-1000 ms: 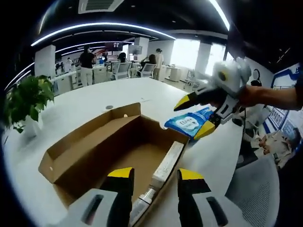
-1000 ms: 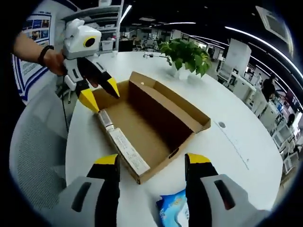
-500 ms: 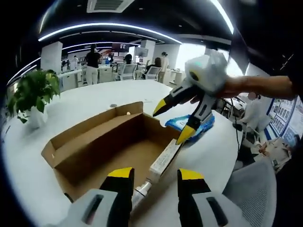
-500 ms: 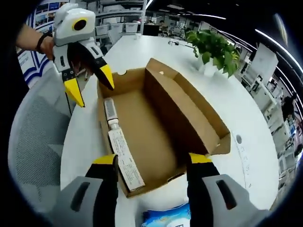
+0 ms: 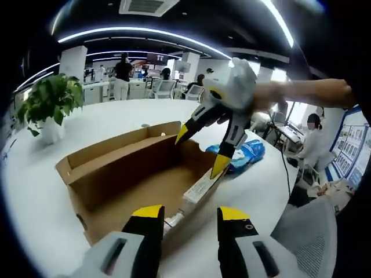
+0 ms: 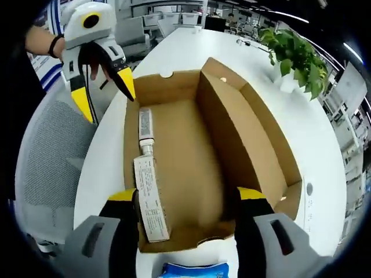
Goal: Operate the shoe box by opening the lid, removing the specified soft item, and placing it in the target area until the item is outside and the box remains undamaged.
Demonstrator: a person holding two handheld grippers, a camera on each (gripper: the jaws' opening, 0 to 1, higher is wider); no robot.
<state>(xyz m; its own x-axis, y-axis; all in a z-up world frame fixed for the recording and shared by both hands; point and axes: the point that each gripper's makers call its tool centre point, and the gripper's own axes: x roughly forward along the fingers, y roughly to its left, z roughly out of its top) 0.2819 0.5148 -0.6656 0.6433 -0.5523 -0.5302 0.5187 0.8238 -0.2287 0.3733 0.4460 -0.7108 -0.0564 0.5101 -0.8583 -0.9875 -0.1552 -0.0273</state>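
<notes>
Left gripper view: the left gripper (image 5: 189, 223) stands with its jaws apart, holding nothing, at the near edge of the open shoe box (image 5: 124, 174). A white labelled tube (image 5: 199, 188) lies along the box's right inner wall. The right gripper (image 5: 200, 150) hangs over the box's far right corner, jaws apart and empty. The blue soft pack (image 5: 243, 153) lies on the white table (image 5: 110, 119) outside the box, just beyond that corner. A potted plant (image 5: 49, 104) stands well apart on the left. A grey chair (image 5: 307, 237) sits off the table edge.

Right gripper view: the right gripper (image 6: 188, 205) looks down into the box (image 6: 243, 124). The tube (image 6: 148, 191) lies against the left wall. The blue pack (image 6: 194, 270) shows below the near wall. The left gripper (image 6: 104, 90) hovers at the box's far left corner.
</notes>
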